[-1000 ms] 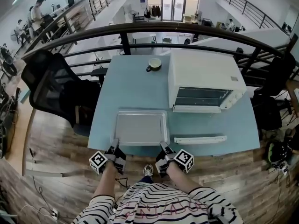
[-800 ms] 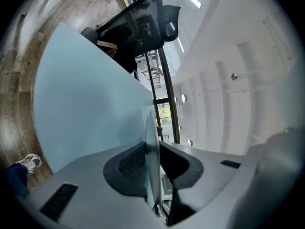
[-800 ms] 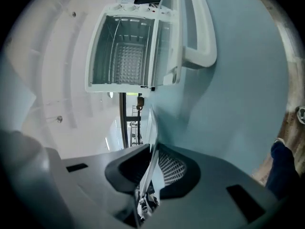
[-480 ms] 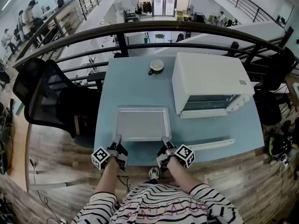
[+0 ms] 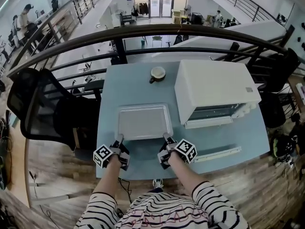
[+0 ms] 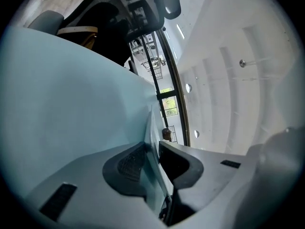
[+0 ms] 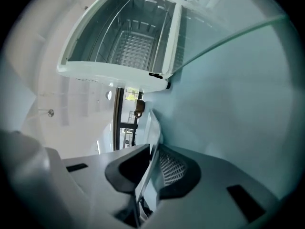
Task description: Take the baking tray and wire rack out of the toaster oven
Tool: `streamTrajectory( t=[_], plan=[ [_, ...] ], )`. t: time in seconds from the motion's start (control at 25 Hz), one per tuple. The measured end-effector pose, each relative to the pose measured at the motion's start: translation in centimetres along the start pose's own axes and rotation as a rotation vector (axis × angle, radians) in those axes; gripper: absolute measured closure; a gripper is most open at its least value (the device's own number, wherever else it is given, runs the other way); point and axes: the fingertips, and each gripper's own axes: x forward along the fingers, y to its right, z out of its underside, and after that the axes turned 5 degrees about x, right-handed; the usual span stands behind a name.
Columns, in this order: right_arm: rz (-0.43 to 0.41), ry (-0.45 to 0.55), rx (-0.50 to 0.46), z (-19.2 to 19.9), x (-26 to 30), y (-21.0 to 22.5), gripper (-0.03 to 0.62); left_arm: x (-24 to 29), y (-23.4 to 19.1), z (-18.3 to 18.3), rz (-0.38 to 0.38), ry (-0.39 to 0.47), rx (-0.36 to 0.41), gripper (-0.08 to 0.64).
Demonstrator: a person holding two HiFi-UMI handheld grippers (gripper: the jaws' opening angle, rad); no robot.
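While the toaster oven [image 5: 214, 87] stands on the blue table [image 5: 136, 82] with its door dropped open, the baking tray [image 5: 143, 122] lies outside it, just to the oven's left and a little nearer the person. The left hand-held gripper [image 5: 119, 139] is clenched on the tray's thin rim at the corner farthest from the oven. The right hand-held gripper [image 5: 166, 138] grasps the same rim at the near corner closest to the oven's door. Whether the tray rests on the table or hangs just above it cannot be told. A long pale strip [image 5: 217, 154] lies in front of the oven door, and a mug [image 5: 157, 73] sits to the oven's left, beyond the tray.
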Motion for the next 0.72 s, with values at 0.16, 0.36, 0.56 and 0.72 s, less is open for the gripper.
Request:
streamTrajectory(
  t=[0.16,0.36,0.56,0.72],
  plan=[
    [0.009,0.003,-0.053,-0.7,2.5,-1.2,0.525,2.4,0.2,-1.6,-0.032,-0.024,0.077,0.466],
    [0.025,-0.005,-0.109,-1.5,5.4,-2.0,0.525,5.3,0.3,-3.3,-0.086,-0.056,0.185,0.466],
    [0.043,-0.019,-0.176,-2.1,7.6,-2.8,0.518,7.3,0.6,-4.6,-0.134,-0.087,0.280,0.465],
    [0.079,-0.061,-0.278,-2.5,8.9,-3.1,0.502,8.4,0.7,-5.1,-0.159,-0.110,0.341,0.458]
  ],
)
